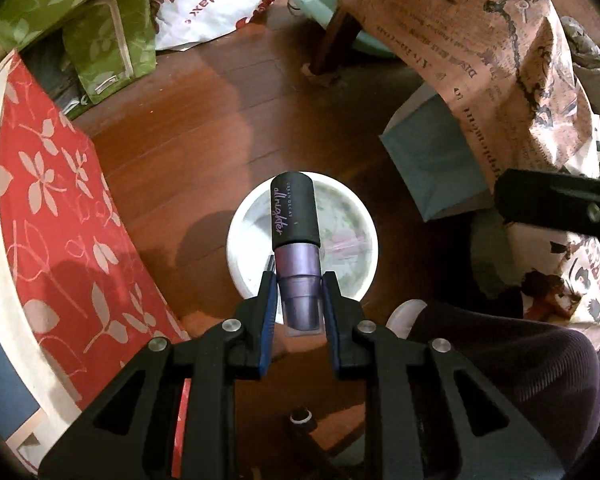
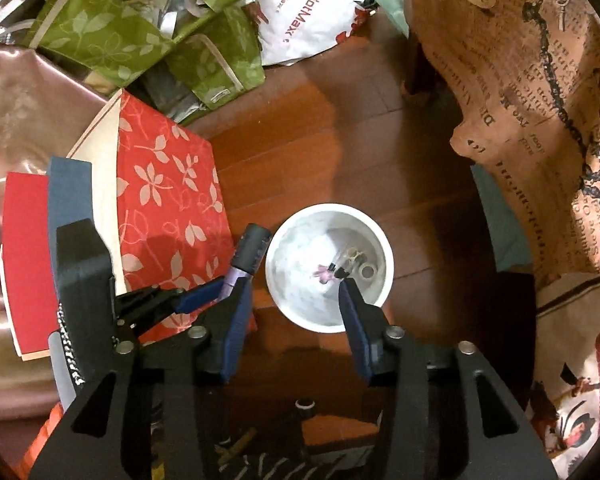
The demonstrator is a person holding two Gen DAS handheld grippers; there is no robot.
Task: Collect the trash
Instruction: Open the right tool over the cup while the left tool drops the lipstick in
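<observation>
My left gripper (image 1: 298,284) is shut on a purple spray bottle with a black cap (image 1: 296,236) and holds it over the white trash bin (image 1: 364,232) on the wooden floor. In the right wrist view the same bottle (image 2: 248,256) and left gripper (image 2: 220,288) sit just left of the bin (image 2: 276,268). My right gripper (image 2: 294,286) is open and empty, hovering above the bin's near rim. Small trash items (image 2: 348,266) lie inside the bin.
A red floral fabric box (image 2: 168,200) stands left of the bin, green floral bags (image 2: 148,40) and a white HotMax bag (image 2: 300,16) behind. A printed brown cloth (image 2: 540,100) drapes at the right. A blue box (image 1: 432,160) sits under it.
</observation>
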